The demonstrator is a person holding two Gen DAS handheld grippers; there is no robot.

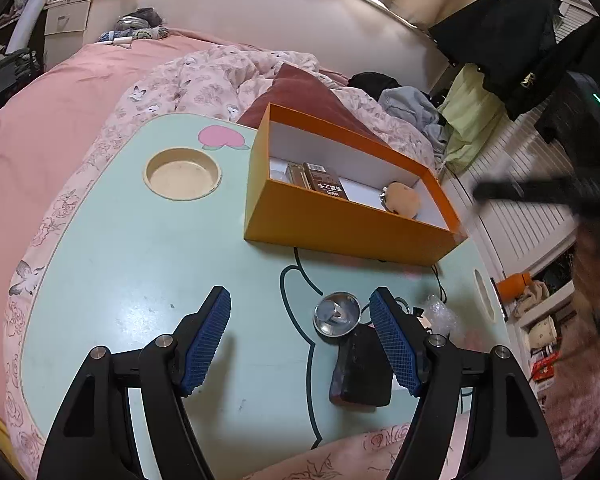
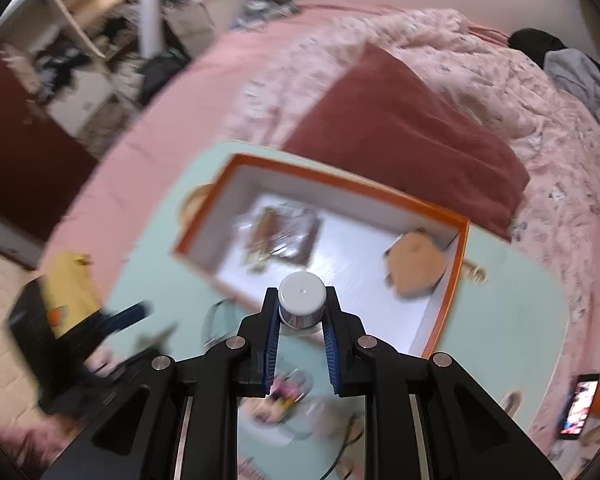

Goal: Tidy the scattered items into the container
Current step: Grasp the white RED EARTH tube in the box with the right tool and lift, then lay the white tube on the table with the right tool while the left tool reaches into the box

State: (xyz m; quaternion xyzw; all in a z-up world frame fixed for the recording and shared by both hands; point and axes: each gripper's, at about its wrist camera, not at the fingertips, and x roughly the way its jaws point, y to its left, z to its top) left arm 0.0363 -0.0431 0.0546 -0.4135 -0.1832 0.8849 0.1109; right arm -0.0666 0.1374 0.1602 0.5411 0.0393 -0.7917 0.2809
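Carry step: right gripper (image 2: 302, 312) jaws clenched on white-capped jar (image 2: 302, 294), aloft over box (image 2: 456, 280) near wall. Next: lower in, release. Left gripper (image 1: 300, 340) jaws released, empty, near table's front edge.

Left claw (image 1: 300, 336): jaws spread apart, nothing between the blue ribbed pads (image 1: 206, 344), tilted downward above the surface.
Right claw (image 2: 302, 312): jaws drawn close, pads pressing both sides of a small white-capped jar (image 2: 302, 298), pointing steeply downward.
Right claw in the left wrist view: a dark motion-blurred shape at the right edge (image 1: 540, 192).
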